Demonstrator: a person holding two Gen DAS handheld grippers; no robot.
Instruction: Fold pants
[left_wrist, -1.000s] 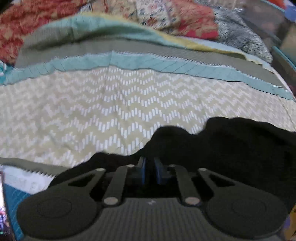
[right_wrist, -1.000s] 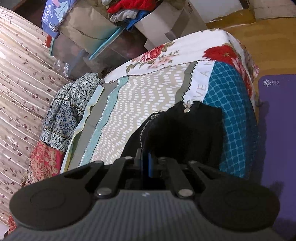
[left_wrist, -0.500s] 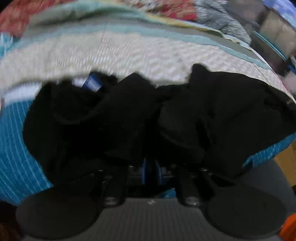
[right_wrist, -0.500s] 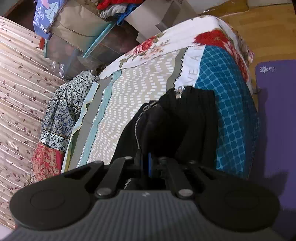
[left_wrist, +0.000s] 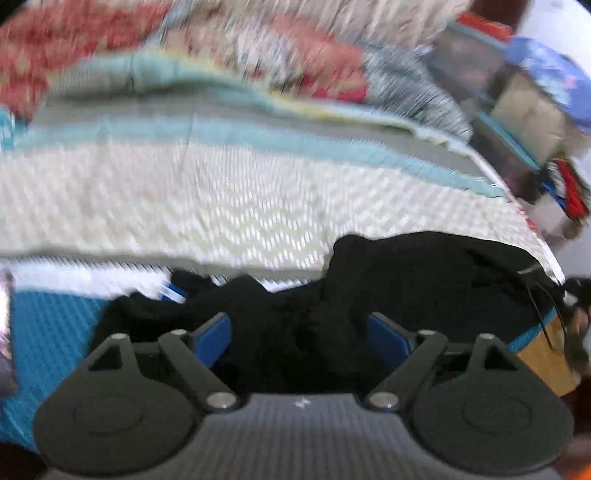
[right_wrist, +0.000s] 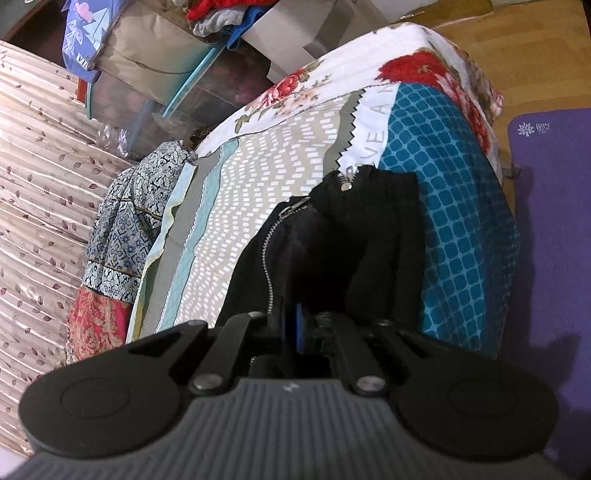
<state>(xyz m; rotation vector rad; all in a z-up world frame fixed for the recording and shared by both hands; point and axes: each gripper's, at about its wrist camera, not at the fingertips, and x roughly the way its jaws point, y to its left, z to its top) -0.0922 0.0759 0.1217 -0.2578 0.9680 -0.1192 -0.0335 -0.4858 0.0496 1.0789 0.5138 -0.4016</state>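
The bed (right_wrist: 295, 177) has my black pants (right_wrist: 332, 251) bunched along its near edge, over the blue-checked side. My left gripper (left_wrist: 299, 332) has just been opening, jaws wide, cloth between but not pinched. My right gripper (right_wrist: 291, 325) stays clamped on the fabric. I'd regrab a clean edge before pulling flat (zipper (right_wrist: 267, 251) is showing, lumpy mess).

Home bedroom: bed (right_wrist: 461, 221) with patterned bedspread, clothes-filled storage boxes (right_wrist: 155, 85), curtain (right_wrist: 33, 177).
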